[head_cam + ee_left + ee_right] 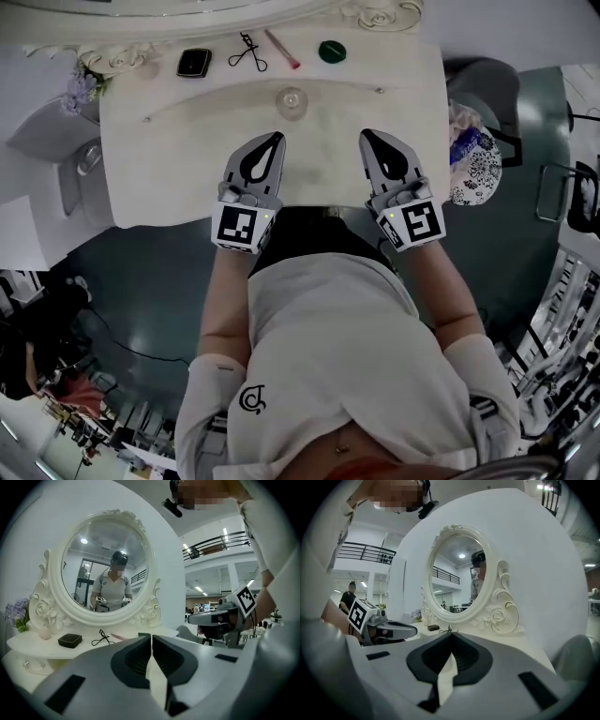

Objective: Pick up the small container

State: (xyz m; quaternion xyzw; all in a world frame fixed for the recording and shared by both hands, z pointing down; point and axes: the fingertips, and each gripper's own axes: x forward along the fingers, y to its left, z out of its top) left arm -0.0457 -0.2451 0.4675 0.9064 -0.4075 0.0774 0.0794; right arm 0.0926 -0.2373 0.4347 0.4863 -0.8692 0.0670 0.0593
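Head view: round green container (332,51) on smooth, cream vanity top (187,159).

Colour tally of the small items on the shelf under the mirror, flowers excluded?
Black: 2 (square case, eyelash curler)
Pink: 1 (stick)
Green: 1 (round container)
Total: 4
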